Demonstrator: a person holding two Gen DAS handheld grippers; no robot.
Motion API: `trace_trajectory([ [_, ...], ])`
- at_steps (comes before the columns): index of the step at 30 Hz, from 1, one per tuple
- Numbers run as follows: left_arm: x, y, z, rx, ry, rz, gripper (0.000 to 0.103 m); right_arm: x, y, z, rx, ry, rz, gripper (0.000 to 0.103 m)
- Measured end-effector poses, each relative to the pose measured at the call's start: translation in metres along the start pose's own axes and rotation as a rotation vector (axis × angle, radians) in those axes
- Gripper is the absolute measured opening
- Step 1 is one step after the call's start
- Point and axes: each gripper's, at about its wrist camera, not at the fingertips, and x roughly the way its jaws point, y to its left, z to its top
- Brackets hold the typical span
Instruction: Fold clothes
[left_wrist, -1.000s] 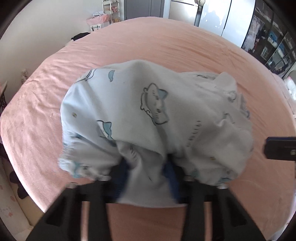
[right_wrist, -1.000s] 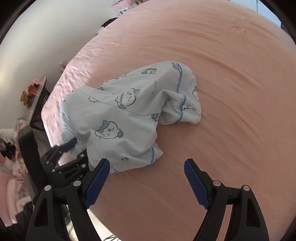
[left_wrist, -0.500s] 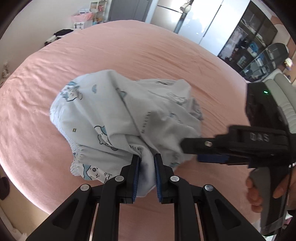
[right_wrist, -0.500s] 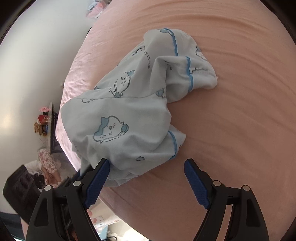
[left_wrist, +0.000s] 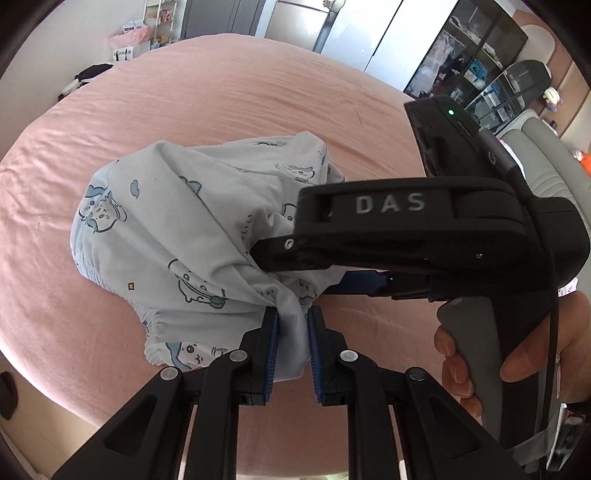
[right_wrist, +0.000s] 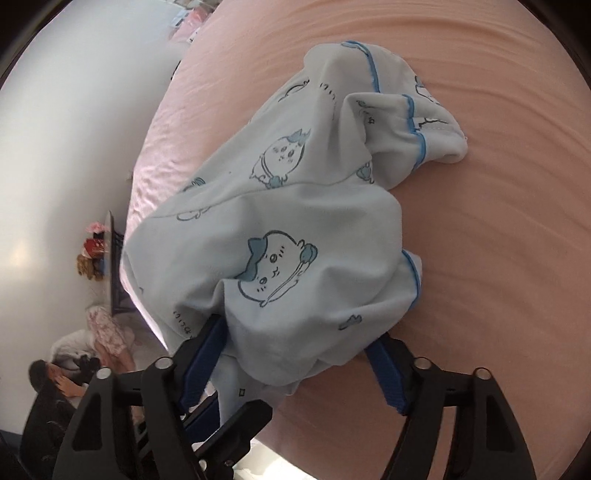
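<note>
Left wrist view, pale blue cartoon-print garment (left_wrist: 192, 236) bunched on pink bed sheet (left_wrist: 229, 96), cabinets far behind, left gripper (left_wrist: 291, 325) pinching a fold, right gripper (right_wrist: 295, 354) jaws just narrowing around the near edge, hand (left_wrist: 517, 354) on its grey handle.

Pale blue garment (left_wrist: 207, 236), cartoon animal print, blue piping, gathered elastic edge. Crumpled in a heap. One fold pinched in left gripper (left_wrist: 291, 343); bunched hem sits between the right gripper (right_wrist: 299, 354) jaws, rest heaped ahead of both.
</note>
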Motion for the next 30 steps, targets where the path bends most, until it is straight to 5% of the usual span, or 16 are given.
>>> trace_trajectory([
  [12, 0.009, 0.008, -0.002, -0.009, 0.027, -0.026, 0.014, 0.007, 0.033, -0.005, -0.188, -0.024, -0.113, 0.034],
  [14, 0.012, 0.003, -0.001, -0.003, 0.023, -0.022, 0.014, 0.006, 0.042, -0.007, -0.248, -0.037, -0.143, 0.022],
  [30, 0.013, -0.019, 0.009, 0.045, 0.028, -0.076, 0.014, -0.019, 0.050, -0.014, -0.333, -0.101, -0.213, 0.015],
])
